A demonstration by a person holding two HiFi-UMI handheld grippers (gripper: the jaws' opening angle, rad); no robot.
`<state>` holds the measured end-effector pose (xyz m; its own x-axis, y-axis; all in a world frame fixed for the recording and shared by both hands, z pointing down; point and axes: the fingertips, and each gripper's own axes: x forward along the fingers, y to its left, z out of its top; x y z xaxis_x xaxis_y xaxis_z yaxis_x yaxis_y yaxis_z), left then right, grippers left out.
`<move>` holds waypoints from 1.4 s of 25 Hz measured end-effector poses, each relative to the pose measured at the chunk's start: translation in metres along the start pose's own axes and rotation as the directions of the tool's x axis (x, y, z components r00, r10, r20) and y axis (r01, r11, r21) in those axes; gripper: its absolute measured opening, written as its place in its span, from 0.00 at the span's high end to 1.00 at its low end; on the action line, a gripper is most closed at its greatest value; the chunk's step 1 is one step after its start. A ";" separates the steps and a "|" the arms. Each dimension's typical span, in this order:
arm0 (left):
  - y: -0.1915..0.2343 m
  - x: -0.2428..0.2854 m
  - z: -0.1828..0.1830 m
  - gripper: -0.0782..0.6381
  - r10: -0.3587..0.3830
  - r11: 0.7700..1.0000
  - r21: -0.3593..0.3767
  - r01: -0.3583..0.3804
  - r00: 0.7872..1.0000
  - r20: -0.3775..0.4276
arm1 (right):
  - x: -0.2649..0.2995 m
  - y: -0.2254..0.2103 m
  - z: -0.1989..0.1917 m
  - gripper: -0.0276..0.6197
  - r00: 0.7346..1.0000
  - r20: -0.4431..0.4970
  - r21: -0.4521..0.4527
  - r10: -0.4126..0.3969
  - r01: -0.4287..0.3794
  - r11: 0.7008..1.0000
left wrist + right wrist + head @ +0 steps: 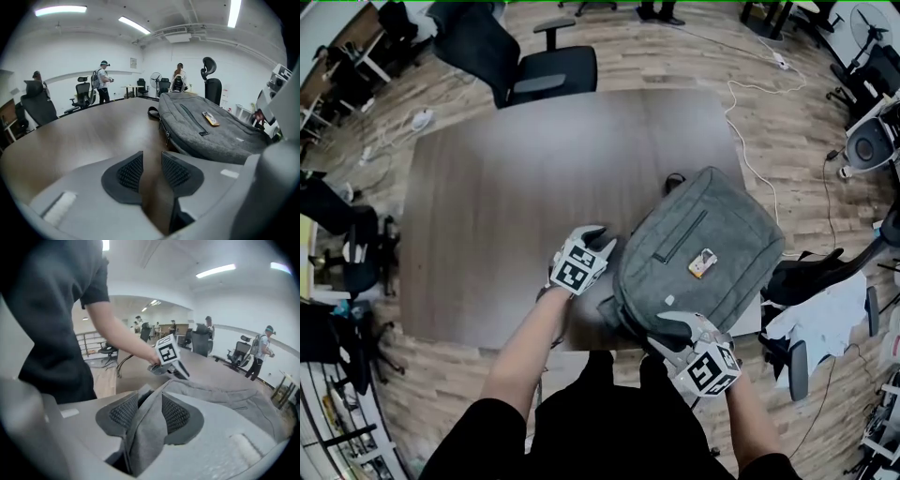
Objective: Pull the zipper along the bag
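Nearest the person, the right gripper [667, 334] sits at the near corner of the grey bag [703, 234], at the near edge of the table [487, 206]. In the right gripper view its jaws stand apart, and a raised fold of the bag's fabric [146, 427] stands between the pads. A dark gap shows beside one pad, so the fold is not clamped.

The left gripper [602, 240] is beside the bag's left edge, over bare table. In the left gripper view its jaws [152, 171] are parted by a narrow gap. Only the table surface shows between the pads.

The bag lies flat on the right half of the table, its long axis running diagonally away from the person. A straight pocket zipper [682, 236] runs along its upper face. A small orange-and-white tag [702, 263] lies just beside that zipper. In the left gripper view a zipper pull [167, 137] hangs at the side of the bag facing that gripper.

Beyond the far table edge stands a black office chair [539, 70] on a wood floor. A white cable [750, 141] runs across the floor at right.
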<state>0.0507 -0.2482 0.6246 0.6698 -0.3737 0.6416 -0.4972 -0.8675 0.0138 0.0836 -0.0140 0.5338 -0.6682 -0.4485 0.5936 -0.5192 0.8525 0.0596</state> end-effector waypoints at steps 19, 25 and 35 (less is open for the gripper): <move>-0.075 -0.201 0.068 0.87 0.230 0.956 -0.275 -0.102 0.841 0.490 | -0.070 -0.117 0.117 0.95 0.759 0.413 0.361 -0.504 0.372 0.855; -0.072 -0.228 0.088 0.87 0.280 0.951 -0.270 -0.154 0.800 0.531 | -0.075 -0.112 0.141 0.96 0.746 0.447 0.294 -0.493 0.398 0.869; -0.066 -0.253 0.098 0.87 0.331 0.940 -0.269 -0.210 0.749 0.573 | -0.079 -0.106 0.153 0.96 0.722 0.482 0.272 -0.496 0.415 0.868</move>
<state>-0.0316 -0.1291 0.3862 0.6534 -0.7556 0.0458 -0.7563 -0.6488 0.0841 0.1101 -0.1104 0.3578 -0.4818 -0.8762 0.0127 -0.8729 0.4812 0.0801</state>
